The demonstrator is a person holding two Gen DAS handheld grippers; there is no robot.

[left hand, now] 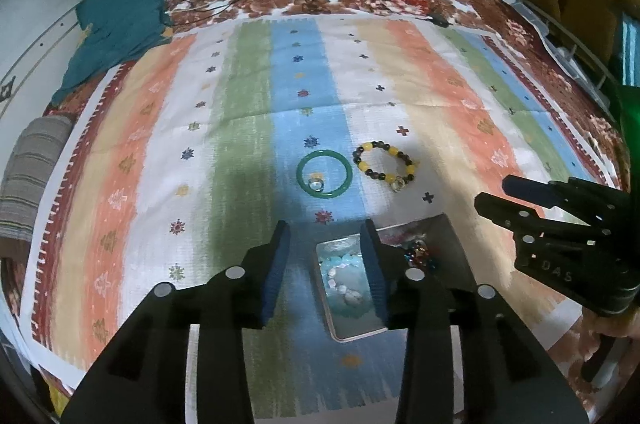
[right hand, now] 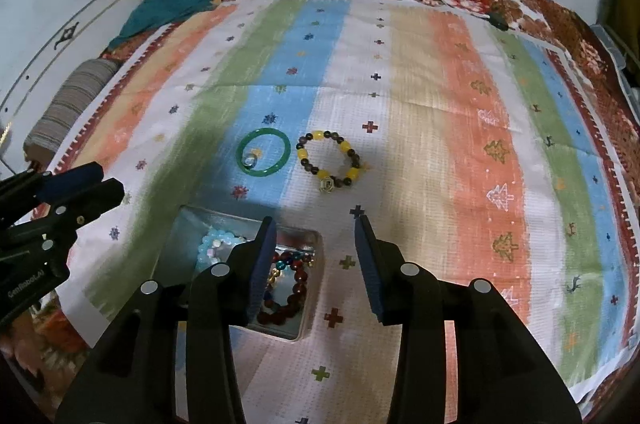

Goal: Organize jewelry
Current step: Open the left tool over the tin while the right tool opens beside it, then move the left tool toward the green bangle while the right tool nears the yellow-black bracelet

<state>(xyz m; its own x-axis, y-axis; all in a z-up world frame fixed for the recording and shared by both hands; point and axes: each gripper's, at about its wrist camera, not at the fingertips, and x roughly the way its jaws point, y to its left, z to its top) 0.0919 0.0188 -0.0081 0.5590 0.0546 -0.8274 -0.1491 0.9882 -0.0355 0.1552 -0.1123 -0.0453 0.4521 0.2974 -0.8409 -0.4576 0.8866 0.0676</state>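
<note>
I am holding both grippers tilted down over the striped cloth (left hand: pixel 240 127). My left gripper (left hand: pixel 325 252) is standing partly open with nothing between its pads; my right gripper (right hand: pixel 316 256) is likewise partly open and empty.

The metal tray (left hand: pixel 444 224) is lying just under and ahead of my fingertips. In the left wrist view, a pale blue bead bracelet (left hand: pixel 344 280) is sitting in the compartment between my left fingers; in the right wrist view, a dark red bead bracelet (right hand: pixel 294 284) is sitting in the neighbouring compartment, half hidden by my right gripper's left-hand finger (right hand: pixel 260 272).

Beyond the tray, well ahead of both pairs of fingertips, a green bangle (left hand: pixel 325 173) is lying flat with a small ring (left hand: pixel 316 183) inside its hoop; whether the two are touching I cannot tell. Just beside it, to the right, a yellow and dark bead bracelet (left hand: pixel 384 163) is lying with a pale charm at its near edge.

Risks, as I am judging them:
- The bangle is smooth and flat on the cloth, so pads closing on its rim may slip off or flick it away.
- Reaching for the bangle may drag the ring along, or pinch the cloth.
- The bead bracelet is loose, so gripped on one bead it may swing and miss its compartment.
- My two grippers are working near each other over the tray, so they may collide or nudge it and spill what is already sorted.
</note>
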